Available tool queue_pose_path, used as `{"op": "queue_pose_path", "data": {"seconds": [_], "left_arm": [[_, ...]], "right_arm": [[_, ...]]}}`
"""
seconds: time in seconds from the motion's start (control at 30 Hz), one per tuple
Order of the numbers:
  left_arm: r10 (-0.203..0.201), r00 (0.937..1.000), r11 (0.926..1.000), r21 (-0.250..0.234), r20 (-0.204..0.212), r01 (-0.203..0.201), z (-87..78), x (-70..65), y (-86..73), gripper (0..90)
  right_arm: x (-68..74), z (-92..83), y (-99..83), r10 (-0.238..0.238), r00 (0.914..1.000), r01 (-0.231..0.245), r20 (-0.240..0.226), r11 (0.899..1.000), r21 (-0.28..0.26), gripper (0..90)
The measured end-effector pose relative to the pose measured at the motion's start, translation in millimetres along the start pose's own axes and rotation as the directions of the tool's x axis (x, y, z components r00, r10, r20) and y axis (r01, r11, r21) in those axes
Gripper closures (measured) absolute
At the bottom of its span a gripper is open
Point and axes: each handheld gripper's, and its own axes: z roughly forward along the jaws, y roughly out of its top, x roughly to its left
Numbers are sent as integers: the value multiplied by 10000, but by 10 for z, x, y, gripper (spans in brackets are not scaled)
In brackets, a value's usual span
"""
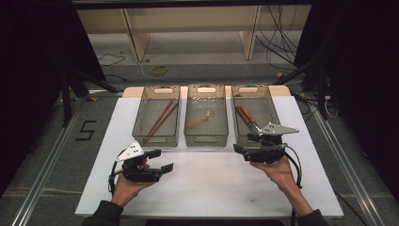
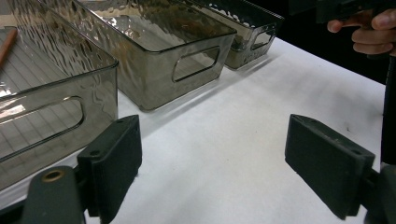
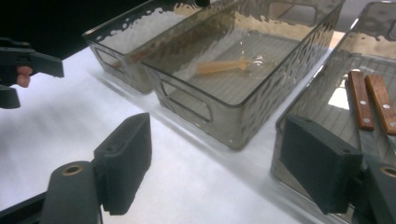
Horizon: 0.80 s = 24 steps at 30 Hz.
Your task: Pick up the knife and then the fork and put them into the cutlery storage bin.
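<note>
I see three clear bins in a row on the white mat (image 1: pixel 207 181). The left bin (image 1: pixel 156 116) holds chopsticks (image 1: pixel 161 119), the middle bin (image 1: pixel 206 115) a wooden-handled utensil (image 1: pixel 200 120), the right bin (image 1: pixel 254 113) wooden-handled knives (image 1: pixel 246 118). My left gripper (image 1: pixel 160 160) hovers near the left bin, jaws apart and empty. My right gripper (image 1: pixel 246 144) sits at the right bin's near end, jaws wide, holding nothing.

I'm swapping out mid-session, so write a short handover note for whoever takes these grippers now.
Left gripper: open, empty, over the white mat.
Right gripper: open, empty, at the near end of the right bin.
Chopsticks lie in the left bin, a wooden-handled utensil in the middle bin, two wooden-handled knives in the right bin.
Done: the cutlery in sight is binned.
Left: nothing in hand.
</note>
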Motion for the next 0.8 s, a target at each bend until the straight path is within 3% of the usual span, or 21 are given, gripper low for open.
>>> {"op": "queue_pose_path", "data": {"seconds": [0.3,0.8], "left_arm": [[-43,10000,10000,6,60,43,-1,-1,-1,179],[-85,9999,10000,-7,110,86,-4,-4,-4,179]], "right_arm": [[91,-62,-180,205,9990,-214,-403,9996,-200,249],[162,-238,-425,250,9986,-285,-460,9966,-771,245]]}}
